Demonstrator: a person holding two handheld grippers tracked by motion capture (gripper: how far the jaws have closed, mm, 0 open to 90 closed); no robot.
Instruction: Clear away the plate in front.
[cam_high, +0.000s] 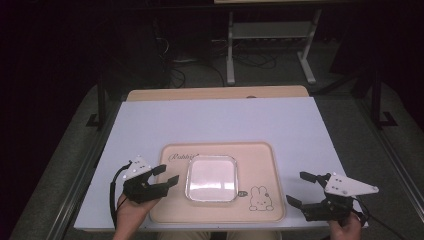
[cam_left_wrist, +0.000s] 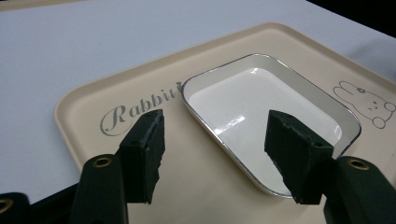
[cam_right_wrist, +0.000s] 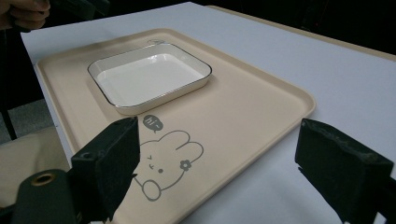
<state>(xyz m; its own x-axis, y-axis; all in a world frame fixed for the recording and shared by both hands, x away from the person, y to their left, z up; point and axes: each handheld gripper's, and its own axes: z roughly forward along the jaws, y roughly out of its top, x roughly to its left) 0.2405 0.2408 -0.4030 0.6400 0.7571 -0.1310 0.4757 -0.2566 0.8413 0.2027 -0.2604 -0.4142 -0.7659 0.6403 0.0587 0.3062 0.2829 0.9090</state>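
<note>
While both arms rest at the near edge, my left hand-held gripper (cam_high: 169, 175) sits with its jaws spread wide and nothing between them, tips pointing right toward the tray. Left hand (cam_high: 131, 210) grips it from below, cable looping off to the left. Seen along its own jaws, the gap frames the near-left corner of the white dish (cam_left_wrist: 271, 112) and the script lettering (cam_left_wrist: 140, 109) printed on the tray; jaws are above the tray, touching nothing.

My right hand-held gripper (cam_high: 298, 188) is likewise wide open and empty, jaws pointing left, held over the bare surface just off the tray's right edge. Right hand (cam_high: 346, 227) is at the bottom corner. Its grey three-cornered plate is on top.

Outward from there:
- Beige tray (cam_high: 260, 155) lies flat on the pale surface (cam_high: 220, 122), near the front edge, roughly centred between the two grippers.
- White dish (cam_high: 211, 178) (square, rounded corners, thin dark rim line) sits inside the tray, a little left of middle; empty and glossy.
- Rabbit drawing (cam_high: 261, 198) is printed at the tray's near-right corner, just beside the dish; from the right gripper view a small "hi" bubble (cam_right_wrist: 152, 123) shows above the rabbit (cam_right_wrist: 163, 163).
- A wooden strip (cam_high: 215, 93) shows beyond the far edge of the surface.
- Beyond: dark floor, a white metal stand (cam_high: 270, 35), cables.
</note>
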